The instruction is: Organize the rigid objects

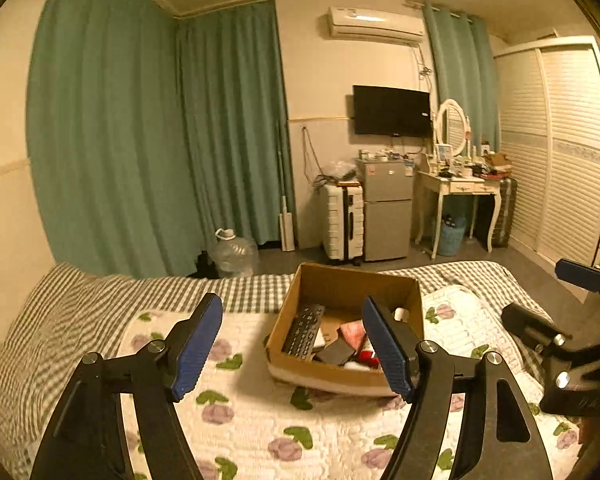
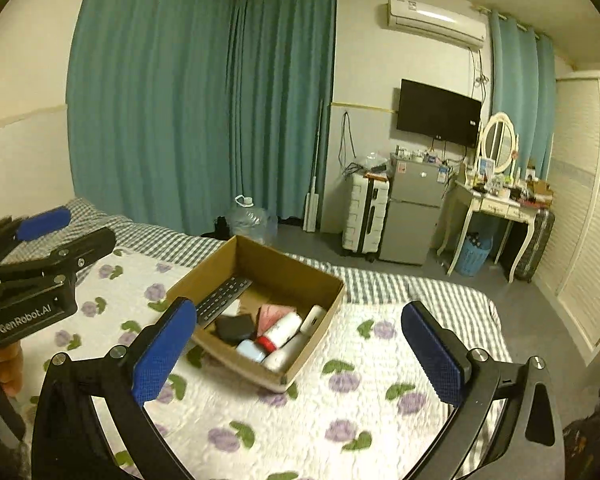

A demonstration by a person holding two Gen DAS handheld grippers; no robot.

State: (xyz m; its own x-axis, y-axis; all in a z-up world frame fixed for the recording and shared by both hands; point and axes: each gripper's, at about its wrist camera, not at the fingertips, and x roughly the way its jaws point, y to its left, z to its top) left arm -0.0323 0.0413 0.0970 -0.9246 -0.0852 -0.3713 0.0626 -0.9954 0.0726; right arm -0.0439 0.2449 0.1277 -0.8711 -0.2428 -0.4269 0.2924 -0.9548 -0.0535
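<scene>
An open cardboard box (image 1: 342, 286) (image 2: 278, 262) sits on the flowered quilt of the bed. Inside it lie a black remote control (image 1: 305, 330) (image 2: 222, 300), a black wallet-like case (image 1: 335, 351) (image 2: 233, 327), a pink packet (image 2: 271, 315), a white bottle with a red band (image 2: 281, 333) and other small white items. My left gripper (image 1: 294, 346) is open and empty, held above the quilt just in front of the box. My right gripper (image 2: 300, 354) is open and empty, also in front of the box. Each gripper shows at the edge of the other's view.
The bed (image 2: 380, 392) has a flowered quilt over a grey checked sheet. Beyond it stand green curtains, a water jug (image 1: 236, 252), a white suitcase (image 1: 342, 222), a small fridge (image 1: 386, 208), a dressing table (image 1: 460, 188) and a louvred wardrobe (image 1: 556, 152).
</scene>
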